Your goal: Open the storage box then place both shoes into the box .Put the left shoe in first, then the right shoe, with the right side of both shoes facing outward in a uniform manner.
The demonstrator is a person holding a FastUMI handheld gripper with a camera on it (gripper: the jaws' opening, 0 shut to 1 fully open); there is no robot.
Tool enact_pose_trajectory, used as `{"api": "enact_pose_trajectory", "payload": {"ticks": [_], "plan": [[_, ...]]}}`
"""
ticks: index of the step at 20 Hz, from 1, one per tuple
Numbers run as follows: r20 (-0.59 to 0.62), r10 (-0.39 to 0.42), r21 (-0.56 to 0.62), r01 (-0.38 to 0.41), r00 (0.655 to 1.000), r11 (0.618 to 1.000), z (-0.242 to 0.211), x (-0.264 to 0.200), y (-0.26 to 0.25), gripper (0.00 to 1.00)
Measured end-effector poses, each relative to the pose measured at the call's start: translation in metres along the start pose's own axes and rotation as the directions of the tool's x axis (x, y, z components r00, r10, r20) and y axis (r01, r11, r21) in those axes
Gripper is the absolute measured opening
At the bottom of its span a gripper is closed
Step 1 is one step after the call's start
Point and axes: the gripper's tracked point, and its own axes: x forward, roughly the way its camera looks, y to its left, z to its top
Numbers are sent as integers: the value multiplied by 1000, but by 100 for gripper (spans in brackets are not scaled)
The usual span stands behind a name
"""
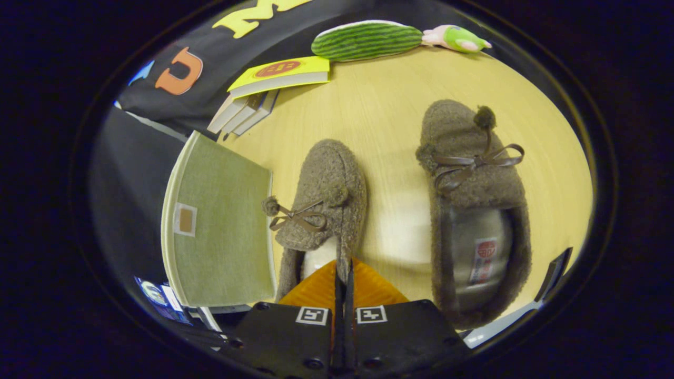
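Left shoe (324,200) is pinched at its collar edge by the claw (343,279), fingers pressed together on the wall, likely to carry it first. Storage box (221,226) sits just left of it; right shoe (474,210) waits right, on the table (379,100).

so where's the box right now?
In the gripper view the box lies on the table left of the tongs, which pinch the nearer slipper's rim, with the books beyond it.
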Motion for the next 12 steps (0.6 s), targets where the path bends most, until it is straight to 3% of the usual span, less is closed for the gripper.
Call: {"api": "enact_pose_trajectory", "payload": {"ticks": [4, 12], "plan": [[31, 72, 47, -73, 997, 996, 4, -16, 31, 6], [142, 121, -71, -112, 982, 991, 9, -89, 103, 6]]}}
